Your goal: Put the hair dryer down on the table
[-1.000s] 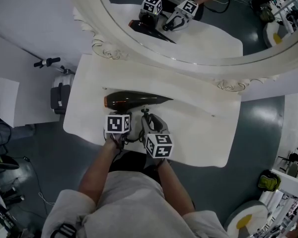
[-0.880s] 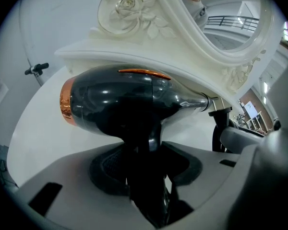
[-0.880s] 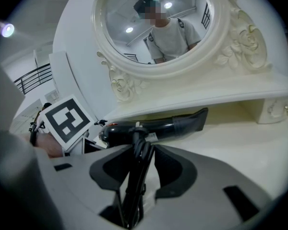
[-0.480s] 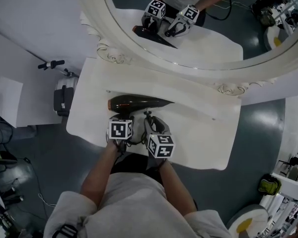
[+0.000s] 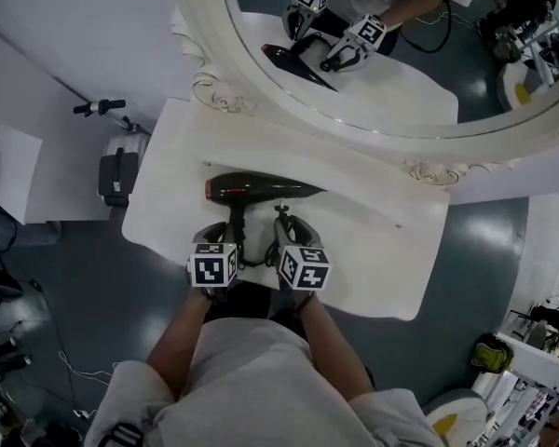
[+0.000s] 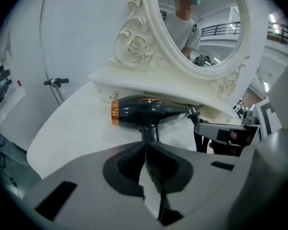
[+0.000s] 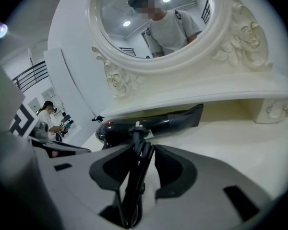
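Lying hair dryer [image 5: 261,188]: worktop's [image 5: 373,240] left half, near back edge, handle [image 5: 238,223] toward front edge.
Left tongs [image 6: 145,150]: just closed on nothing, tips just short of handle.
Right tongs [image 7: 146,150]: clamping the cord [image 7: 134,176].

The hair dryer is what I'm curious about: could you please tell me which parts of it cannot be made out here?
- Hair dryer handle: in the right gripper view, the right gripper's fingers and the cord they hold cover most of it.
- Rear intake: turned side-on in the head view and left gripper view.
- Switches: too small in the head view.
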Available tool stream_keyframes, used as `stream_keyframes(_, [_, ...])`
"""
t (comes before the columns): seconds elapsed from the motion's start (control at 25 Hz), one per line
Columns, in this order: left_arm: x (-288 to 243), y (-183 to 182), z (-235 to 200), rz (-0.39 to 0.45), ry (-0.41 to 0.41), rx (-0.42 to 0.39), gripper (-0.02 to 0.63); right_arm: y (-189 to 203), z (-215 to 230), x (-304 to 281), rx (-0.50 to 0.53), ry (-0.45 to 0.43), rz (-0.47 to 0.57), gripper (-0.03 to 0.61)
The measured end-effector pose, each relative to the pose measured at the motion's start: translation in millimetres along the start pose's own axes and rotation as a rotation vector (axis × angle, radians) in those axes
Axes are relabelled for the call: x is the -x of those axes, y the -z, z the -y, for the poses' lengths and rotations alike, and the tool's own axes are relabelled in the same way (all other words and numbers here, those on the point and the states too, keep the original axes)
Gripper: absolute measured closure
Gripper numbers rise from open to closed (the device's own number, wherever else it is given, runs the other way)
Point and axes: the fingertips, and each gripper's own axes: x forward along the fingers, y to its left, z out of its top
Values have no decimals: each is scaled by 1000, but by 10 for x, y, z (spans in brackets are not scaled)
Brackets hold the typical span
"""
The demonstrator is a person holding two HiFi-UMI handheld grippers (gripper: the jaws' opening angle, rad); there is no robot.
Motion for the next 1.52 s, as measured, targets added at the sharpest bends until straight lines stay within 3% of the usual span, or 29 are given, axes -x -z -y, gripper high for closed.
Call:
stream_keyframes(0.24, [42, 88, 102, -19, 84, 53, 606, 59, 67, -31, -30, 51, -58, 430])
stream_keyframes(0.4, [22, 54, 168, -11, 109, 33, 606, 73, 155, -92, -45, 82, -98, 428])
stream_keyframes(0.8, [25, 51, 300, -14, 200, 77, 606, 159, 237, -237, -65, 121, -205, 426])
stream_keyframes(0.96, [7, 4, 290, -2, 204, 67, 606, 172, 234, -260, -62, 125, -223, 425])
stream_keyframes(1.2, [37, 64, 216, -1, 175, 164, 606, 219, 294, -283, -86, 147, -252, 422])
stream_keyframes(1.52, [105, 184, 244, 5, 158, 164, 606, 289, 293, -307, -75, 148, -276, 420])
